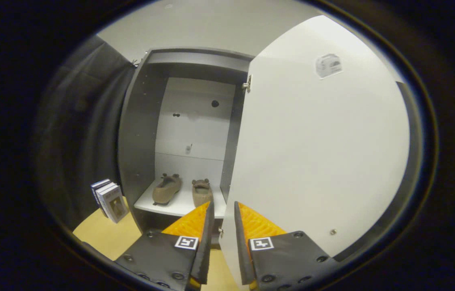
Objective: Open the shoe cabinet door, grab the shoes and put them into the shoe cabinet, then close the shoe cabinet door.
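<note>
The shoe cabinet (140, 133) stands ahead with dark grey walls and a pale back panel. Two brown shoes, one on the left (166, 189) and one on the right (202, 192), lie side by side on its white shelf (146, 205), toes pointing out. The white door (316, 153) is swung wide open to the right, hinged at the cabinet's right wall, its face close in front of me. My gripper (223, 204) is low, in front of the door's hinged edge. Its fingers stand a narrow gap apart with nothing pressed between them.
A few books (110, 200) stand upright to the left of the cabinet on the yellow wooden surface (106, 236). Dark cloth hangs behind them. A small label (328, 65) is stuck high on the door, and a screw head (332, 231) shows low on it.
</note>
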### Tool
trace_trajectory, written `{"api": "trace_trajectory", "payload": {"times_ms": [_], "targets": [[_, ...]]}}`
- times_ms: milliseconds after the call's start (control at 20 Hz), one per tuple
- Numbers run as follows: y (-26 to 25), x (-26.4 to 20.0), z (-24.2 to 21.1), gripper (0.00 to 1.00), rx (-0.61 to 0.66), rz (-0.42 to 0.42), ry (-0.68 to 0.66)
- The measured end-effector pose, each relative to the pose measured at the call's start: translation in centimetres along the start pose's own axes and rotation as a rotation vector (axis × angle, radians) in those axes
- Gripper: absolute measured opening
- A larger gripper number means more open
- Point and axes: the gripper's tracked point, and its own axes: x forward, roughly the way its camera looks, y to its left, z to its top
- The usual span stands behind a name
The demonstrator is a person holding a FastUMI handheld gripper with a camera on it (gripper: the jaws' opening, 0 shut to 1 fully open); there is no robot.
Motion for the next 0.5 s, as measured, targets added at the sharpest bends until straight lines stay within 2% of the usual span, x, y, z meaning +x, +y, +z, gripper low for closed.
{"api": "trace_trajectory", "payload": {"times_ms": [300, 500], "targets": [[-4.4, -5.9, -1.0, 0.32, 0.010, -0.011, 0.008], [-6.6, -8.7, -1.0, 0.32, 0.049, 0.047, -0.013]]}}
